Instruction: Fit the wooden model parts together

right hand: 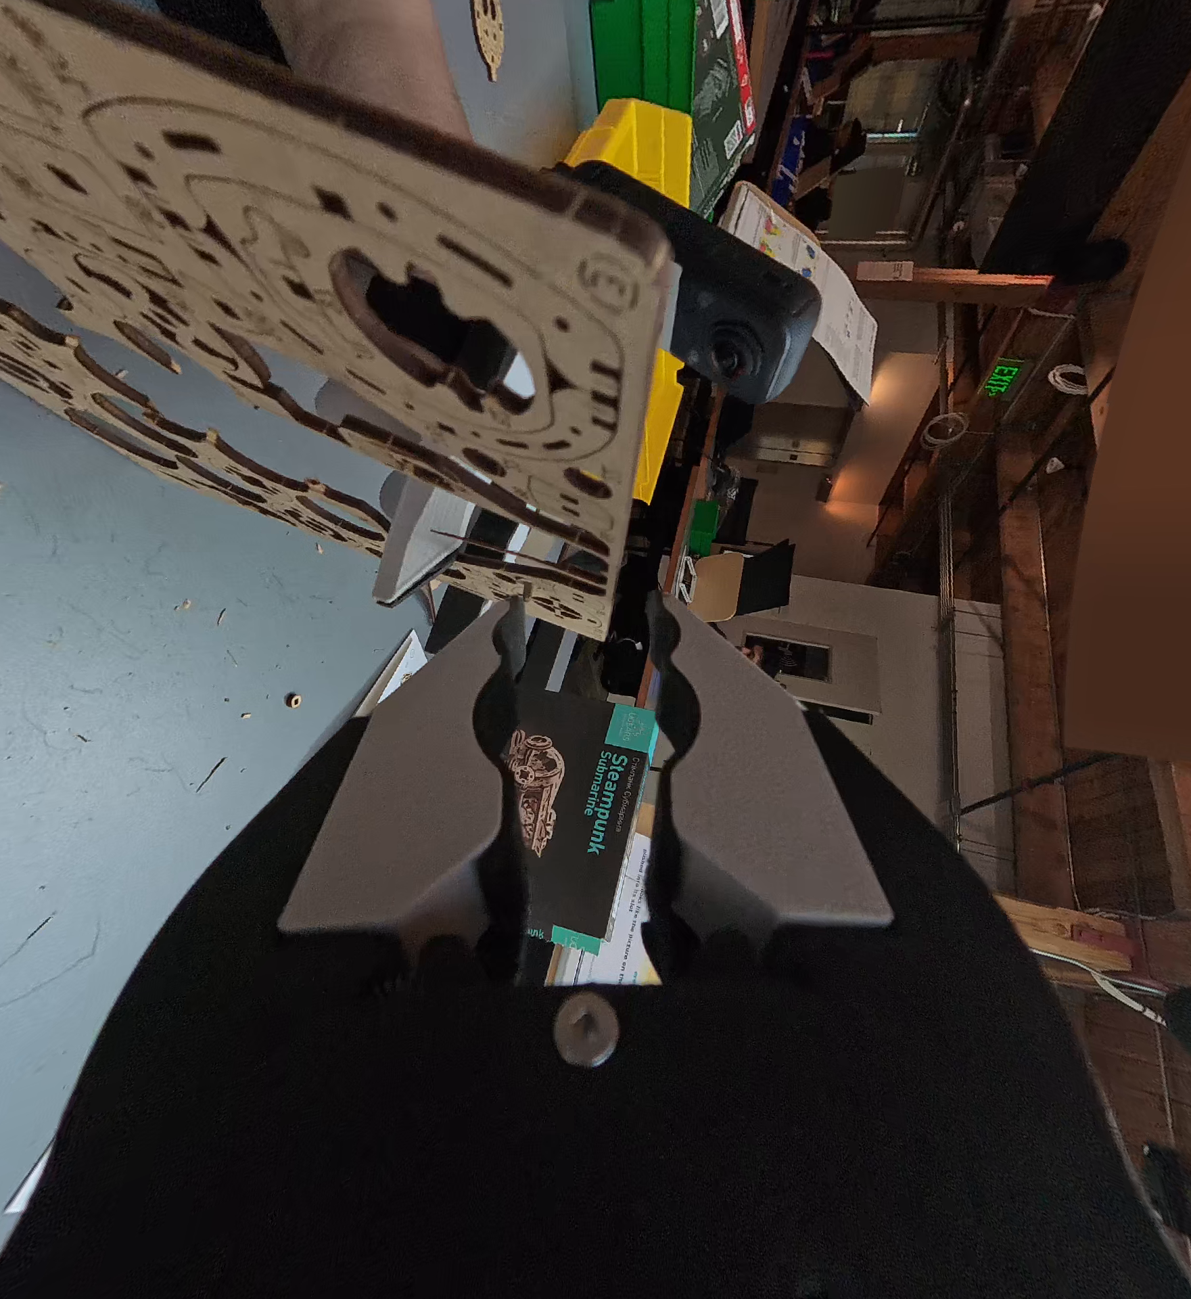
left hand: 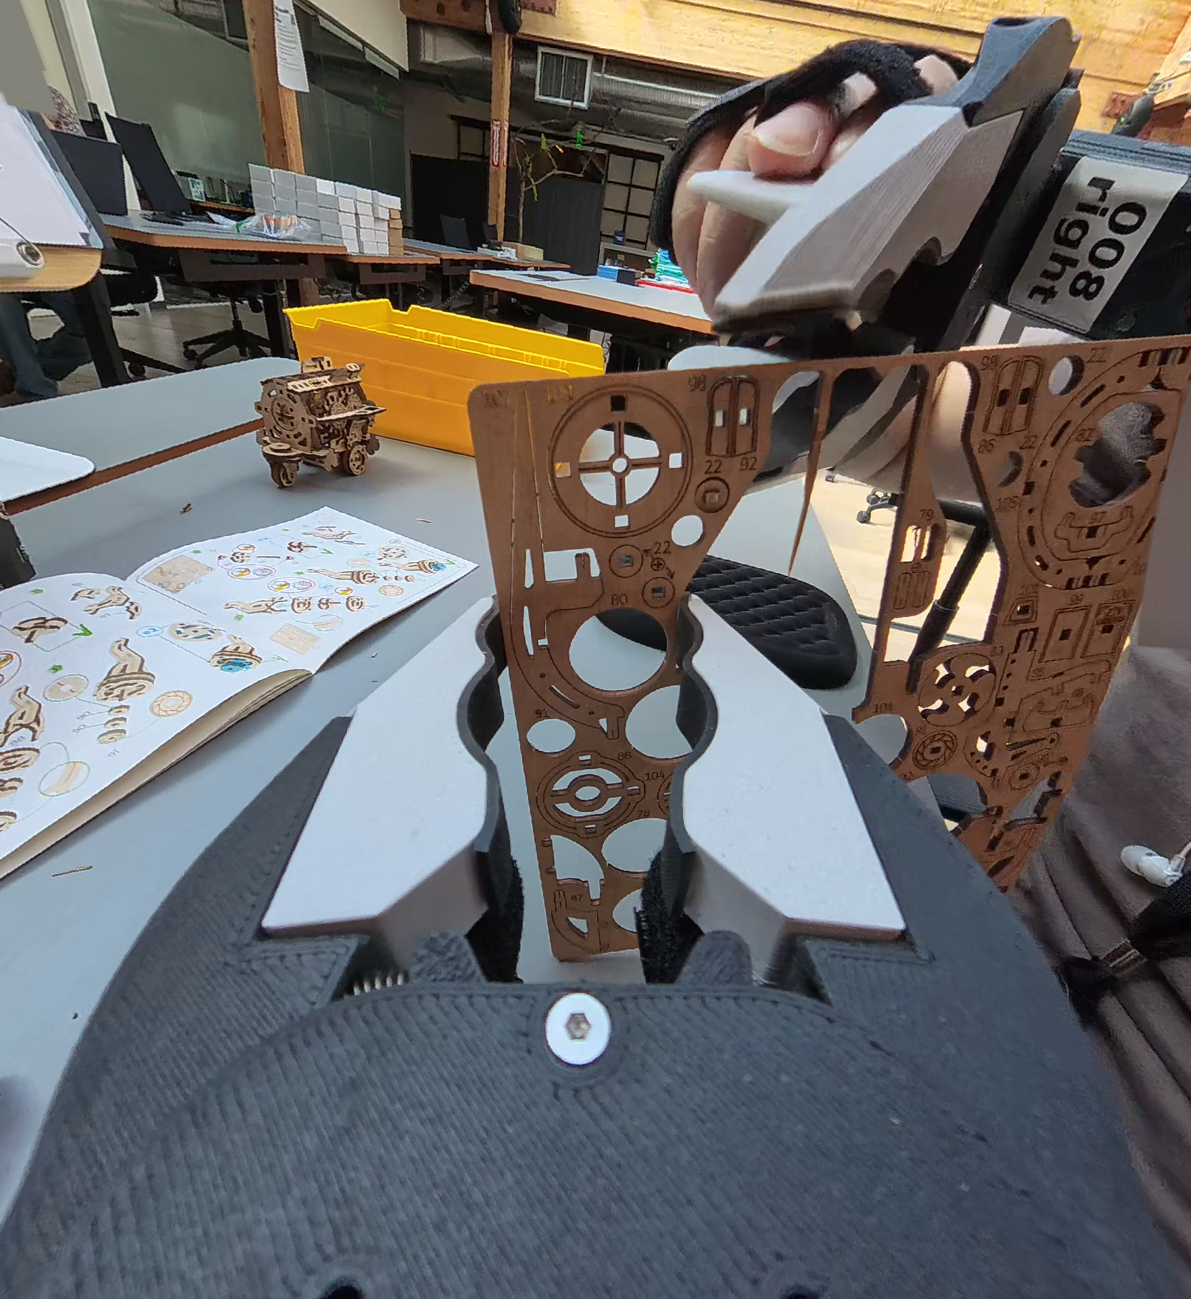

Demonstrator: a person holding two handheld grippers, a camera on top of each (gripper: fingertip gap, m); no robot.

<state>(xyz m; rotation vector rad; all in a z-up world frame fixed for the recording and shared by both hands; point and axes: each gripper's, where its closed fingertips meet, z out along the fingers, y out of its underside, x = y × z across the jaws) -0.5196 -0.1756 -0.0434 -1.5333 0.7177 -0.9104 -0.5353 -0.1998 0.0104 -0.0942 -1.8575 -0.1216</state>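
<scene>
A thin laser-cut wooden parts sheet [left hand: 719,450] stands upright over the grey table [left hand: 438,492]. My left gripper [left hand: 589,618] is shut on the sheet's narrow lower strip and holds it face-on. My right gripper [left hand: 810,267], held in a gloved hand, comes down onto the sheet's top edge. In the right wrist view the right gripper [right hand: 585,604] is open, and a corner of the sheet [right hand: 227,232] sits just at its fingertips. The sheet has several empty round cutouts and a gear-shaped hole.
An assembled wooden model [left hand: 318,422] stands on the table by a yellow bin [left hand: 438,365]. An open instruction booklet [left hand: 157,668] lies at the left. A black kit box [right hand: 578,808] shows beyond the right gripper. A black mesh chair seat [left hand: 775,625] is behind the sheet.
</scene>
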